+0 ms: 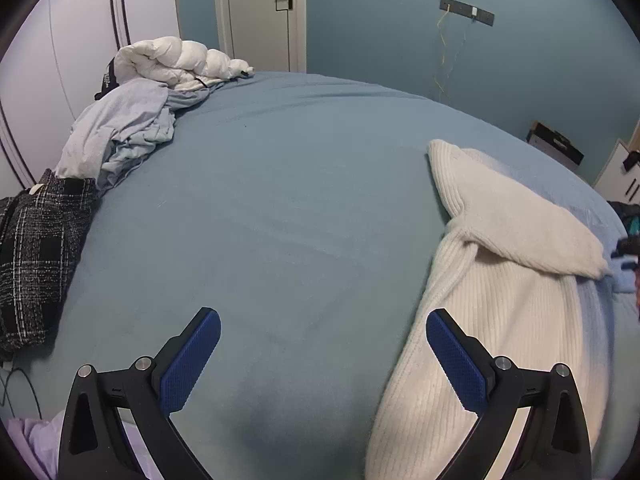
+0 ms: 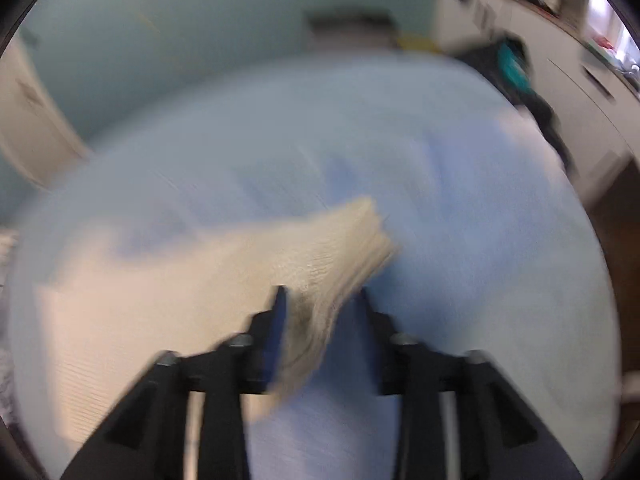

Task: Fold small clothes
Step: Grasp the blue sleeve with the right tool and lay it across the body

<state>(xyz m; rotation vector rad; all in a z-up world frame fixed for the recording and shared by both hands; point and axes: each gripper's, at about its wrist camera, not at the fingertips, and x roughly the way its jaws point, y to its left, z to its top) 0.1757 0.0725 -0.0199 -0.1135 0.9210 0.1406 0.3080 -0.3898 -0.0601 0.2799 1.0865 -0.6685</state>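
A cream ribbed knit sweater [image 1: 496,312] lies on the blue bed sheet [image 1: 280,208] at the right of the left wrist view, one sleeve folded across it. My left gripper [image 1: 323,330] is open and empty, hovering over the sheet beside the sweater's left edge. In the blurred right wrist view, my right gripper [image 2: 320,300] has a sleeve end of the sweater [image 2: 336,256] between its fingers, which stand partly apart; the cloth lies against the left finger [image 2: 276,320].
A plaid black garment [image 1: 36,256], a pale blue cloth pile [image 1: 120,132] and a white puffy jacket [image 1: 176,60] lie along the bed's left edge. Wardrobe, door and blue wall stand behind. Dark clothes [image 2: 524,80] lie at the bed's far right.
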